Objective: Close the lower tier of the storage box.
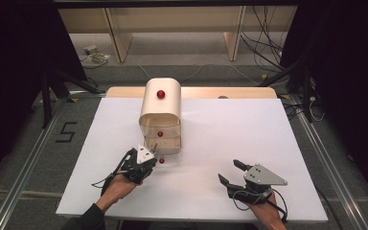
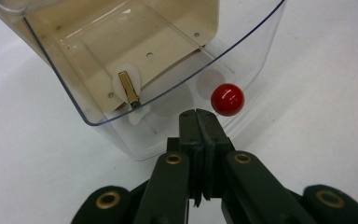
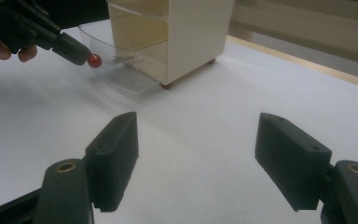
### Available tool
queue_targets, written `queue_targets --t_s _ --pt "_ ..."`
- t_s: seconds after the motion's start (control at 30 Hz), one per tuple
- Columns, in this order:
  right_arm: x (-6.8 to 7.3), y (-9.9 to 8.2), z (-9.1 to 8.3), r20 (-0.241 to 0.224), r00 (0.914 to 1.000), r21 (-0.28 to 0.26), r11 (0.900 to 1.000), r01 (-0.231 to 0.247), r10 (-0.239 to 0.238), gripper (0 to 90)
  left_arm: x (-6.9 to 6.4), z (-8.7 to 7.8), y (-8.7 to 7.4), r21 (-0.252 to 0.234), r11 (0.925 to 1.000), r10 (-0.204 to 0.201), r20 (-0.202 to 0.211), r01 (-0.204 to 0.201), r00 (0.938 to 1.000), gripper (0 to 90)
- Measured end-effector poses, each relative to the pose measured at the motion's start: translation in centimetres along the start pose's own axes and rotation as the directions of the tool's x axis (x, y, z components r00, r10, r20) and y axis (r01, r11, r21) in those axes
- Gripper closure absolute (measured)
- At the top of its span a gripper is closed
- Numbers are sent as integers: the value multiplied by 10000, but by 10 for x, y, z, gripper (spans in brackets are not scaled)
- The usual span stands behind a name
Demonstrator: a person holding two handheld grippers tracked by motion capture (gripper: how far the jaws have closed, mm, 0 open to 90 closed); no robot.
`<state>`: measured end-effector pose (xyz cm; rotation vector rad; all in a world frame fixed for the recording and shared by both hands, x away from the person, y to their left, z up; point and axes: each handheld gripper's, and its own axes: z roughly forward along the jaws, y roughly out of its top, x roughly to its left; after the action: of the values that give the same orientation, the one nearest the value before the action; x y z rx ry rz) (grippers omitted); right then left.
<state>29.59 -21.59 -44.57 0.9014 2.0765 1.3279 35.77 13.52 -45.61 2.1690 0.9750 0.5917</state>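
**Bottom drawer out, jaws shut beside its knob**

The small cream drawer cabinet (image 1: 160,115) stands toward the far middle of the white worktop (image 1: 268,143), with a rounded top and red ball knobs. Its lowest drawer (image 2: 135,93), a clear plastic tray with a curved front wall, is pulled out toward the person. Inside it lies a small white clip (image 2: 129,88) with a brass-coloured metal strip.

The left gripper (image 2: 198,114) sits just in front of the cabinet, its jaws pressed together with nothing between them; the drawer's glossy red knob (image 2: 227,99) is just beside the tips, not clamped. The right gripper (image 1: 230,171) rests well to the right of the cabinet, nearer the person, jaws spread wide and holding nothing.

The likely trouble is that round, slick knob: closed tips pushing or hooking it off-centre could slip past (the ball offers no flat face), or skew the light drawer on its runners so it jams. A hard shove might also slide the whole cabinet on the smooth worktop, since the other gripper is not bracing it.
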Motion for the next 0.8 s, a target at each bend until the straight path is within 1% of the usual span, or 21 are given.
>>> queue_targets --t_s 0.8 --pt "1 0 1 13 10000 17 10000 59 -59 310 1 2 -1 -82 10000 -16 -128 15 9999 883"
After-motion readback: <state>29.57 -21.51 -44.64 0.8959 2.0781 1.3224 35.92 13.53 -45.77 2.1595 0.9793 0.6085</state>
